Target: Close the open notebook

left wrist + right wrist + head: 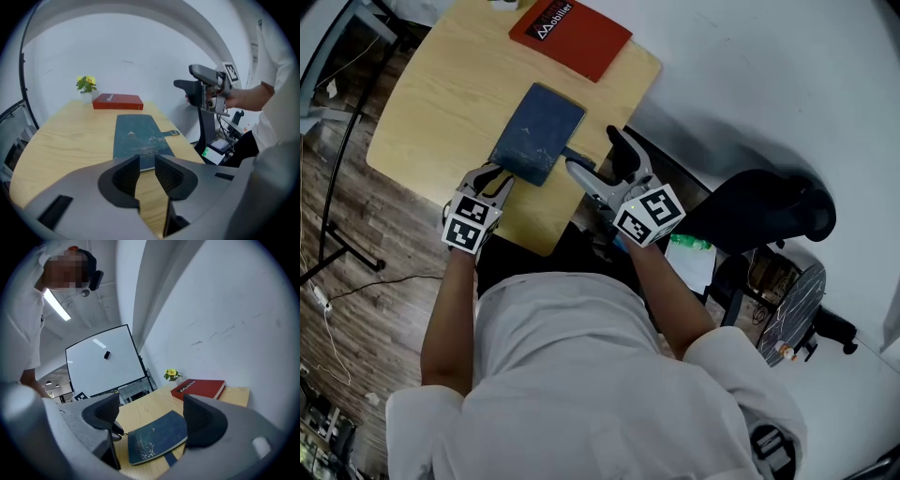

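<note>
One closed notebook (539, 133) near desk (441, 103) right edge; one red book (570, 36) at far edge; bare wood leftward. Both empty: left gripper (147, 164) barely parted, right gripper (151, 413) wide apart.

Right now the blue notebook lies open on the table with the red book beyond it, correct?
Not quite: the blue notebook lies closed, cover up, as the left gripper view shows. The red book does lie beyond it on the table.
</note>
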Tool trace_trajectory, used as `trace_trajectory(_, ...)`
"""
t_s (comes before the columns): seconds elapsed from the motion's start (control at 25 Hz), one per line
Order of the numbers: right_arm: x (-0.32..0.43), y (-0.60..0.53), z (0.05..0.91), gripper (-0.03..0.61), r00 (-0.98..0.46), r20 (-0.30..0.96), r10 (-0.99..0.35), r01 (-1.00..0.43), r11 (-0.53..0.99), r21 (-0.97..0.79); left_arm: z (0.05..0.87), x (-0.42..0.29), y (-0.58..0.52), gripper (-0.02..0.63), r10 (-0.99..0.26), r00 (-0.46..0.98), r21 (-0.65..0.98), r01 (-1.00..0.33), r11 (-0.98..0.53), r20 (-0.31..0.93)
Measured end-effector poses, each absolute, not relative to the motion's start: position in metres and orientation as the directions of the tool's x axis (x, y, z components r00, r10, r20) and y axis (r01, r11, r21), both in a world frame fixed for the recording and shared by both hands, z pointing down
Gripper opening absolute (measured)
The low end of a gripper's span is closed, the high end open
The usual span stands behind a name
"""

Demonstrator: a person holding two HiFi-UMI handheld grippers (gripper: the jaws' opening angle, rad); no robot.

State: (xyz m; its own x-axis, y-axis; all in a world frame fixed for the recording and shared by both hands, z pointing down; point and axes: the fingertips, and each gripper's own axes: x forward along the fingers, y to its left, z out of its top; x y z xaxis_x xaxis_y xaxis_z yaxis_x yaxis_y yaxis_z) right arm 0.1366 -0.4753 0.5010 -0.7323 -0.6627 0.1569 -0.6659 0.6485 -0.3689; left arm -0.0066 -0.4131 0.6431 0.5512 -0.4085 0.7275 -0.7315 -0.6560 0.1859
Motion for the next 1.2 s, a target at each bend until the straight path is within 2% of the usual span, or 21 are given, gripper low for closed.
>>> trace_trajectory(0.2,0.133,-0.472,0.477,0.434,-0.735,0.108,-0.67,-0.663,0.676,-0.322,0.572,-0.025,-0.433,0.092,-0.612,0.628,0.316,-0.775,-0.547,0.481)
trace_trajectory(0.32,0.133,-0.467,0.46,0.434,-0.732,0.074,-0.678,-0.665,0.686,-0.295,0.517,-0.05,-0.437,0.082,-0.736,0.608,0.369,-0.784,-0.498,0.298)
trace_trajectory(0.44,0.136,-0.462,0.442,0.434,-0.718,0.043,-0.695,-0.678,0.684,-0.268,0.466,-0.072,-0.437,0.093,-0.8,0.582,0.362,-0.784,-0.504,0.148)
trace_trajectory(0.68,0.138,-0.431,0.409,0.434,-0.67,0.002,-0.742,-0.725,0.654,-0.217,0.386,-0.115,-0.411,0.163,-0.843,0.537,0.279,-0.803,-0.526,-0.044)
trace_trajectory(0.84,0.137,-0.397,0.388,0.434,-0.62,-0.013,-0.785,-0.772,0.613,-0.172,0.352,-0.142,-0.384,0.29,-0.837,0.521,0.259,-0.796,-0.547,-0.167)
trace_trajectory(1.04,0.125,-0.331,0.371,0.434,-0.579,-0.022,-0.815,-0.807,0.577,-0.123,0.334,-0.168,-0.327,0.318,-0.812,0.525,0.246,-0.777,-0.579,-0.253)
trace_trajectory(1.2,0.115,-0.273,0.371,0.434,-0.551,-0.009,-0.834,-0.831,0.55,-0.079,0.346,-0.182,-0.281,0.318,-0.802,0.541,0.243,-0.767,-0.594,-0.251)
